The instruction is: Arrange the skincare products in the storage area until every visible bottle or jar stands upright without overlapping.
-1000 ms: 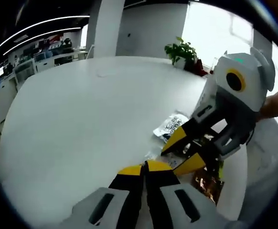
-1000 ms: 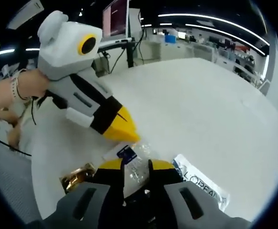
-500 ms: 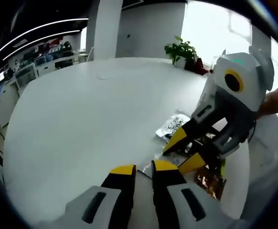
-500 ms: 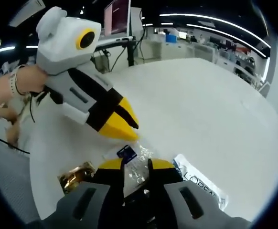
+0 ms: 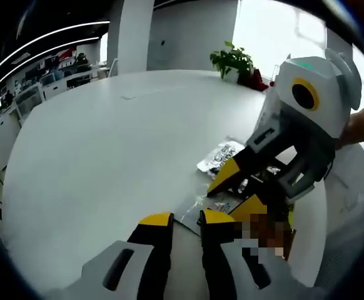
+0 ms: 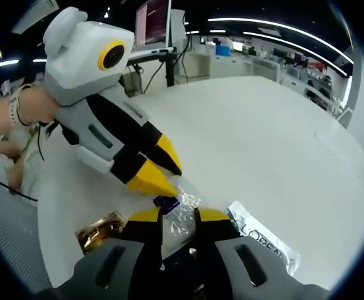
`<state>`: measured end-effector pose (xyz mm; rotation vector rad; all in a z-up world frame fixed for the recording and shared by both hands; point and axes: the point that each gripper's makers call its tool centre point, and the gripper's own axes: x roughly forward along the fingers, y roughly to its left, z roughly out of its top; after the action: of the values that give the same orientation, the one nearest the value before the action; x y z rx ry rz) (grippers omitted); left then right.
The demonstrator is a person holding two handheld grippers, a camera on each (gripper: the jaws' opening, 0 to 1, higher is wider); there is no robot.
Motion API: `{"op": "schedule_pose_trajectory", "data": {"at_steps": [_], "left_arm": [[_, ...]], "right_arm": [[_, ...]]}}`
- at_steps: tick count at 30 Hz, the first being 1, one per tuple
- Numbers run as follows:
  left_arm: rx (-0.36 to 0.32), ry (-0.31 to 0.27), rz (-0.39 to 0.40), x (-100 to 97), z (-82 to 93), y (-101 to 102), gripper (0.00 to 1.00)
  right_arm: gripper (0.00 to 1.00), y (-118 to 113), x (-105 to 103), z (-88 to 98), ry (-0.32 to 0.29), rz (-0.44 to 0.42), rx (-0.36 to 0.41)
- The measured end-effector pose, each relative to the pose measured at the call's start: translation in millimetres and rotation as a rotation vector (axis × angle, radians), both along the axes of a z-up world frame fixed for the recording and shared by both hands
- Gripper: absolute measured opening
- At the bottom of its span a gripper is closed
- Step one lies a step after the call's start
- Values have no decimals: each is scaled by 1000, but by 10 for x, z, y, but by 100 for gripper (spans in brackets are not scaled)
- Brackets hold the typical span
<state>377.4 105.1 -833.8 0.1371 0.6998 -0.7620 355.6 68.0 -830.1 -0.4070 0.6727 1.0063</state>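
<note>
Now pinching a clear sachet (image 6: 181,215) in the right tongs (image 6: 177,217), just over the counter (image 6: 263,162); left tongs (image 6: 160,169) slightly spread, tips touching it. Could tear or slip if pulled apart. Seen from the right: gold sachet (image 6: 99,230), L'Oreal sachet (image 6: 260,240). From the left: plant (image 5: 233,60).

This is an open-plan office. A wide white surface (image 5: 107,150) stretches toward rows of desks (image 6: 257,53) with monitors under long ceiling light strips (image 6: 276,26). A big screen (image 6: 152,22) stands on a stand at the far side, a potted plant (image 5: 233,61) sits by a bright window (image 5: 263,31), and a white pillar (image 5: 135,34) rises behind.
</note>
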Motion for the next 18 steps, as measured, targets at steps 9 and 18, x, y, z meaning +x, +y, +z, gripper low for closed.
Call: {"op": "schedule_pose_trajectory", "data": {"at_steps": [9, 18], "left_arm": [[-22, -15, 20, -58, 152, -21, 13], [-32, -9, 38, -313, 305, -45, 14]], "right_arm": [[21, 15, -12, 1, -3, -20, 2], [22, 22, -15, 0, 11, -26, 7]]}}
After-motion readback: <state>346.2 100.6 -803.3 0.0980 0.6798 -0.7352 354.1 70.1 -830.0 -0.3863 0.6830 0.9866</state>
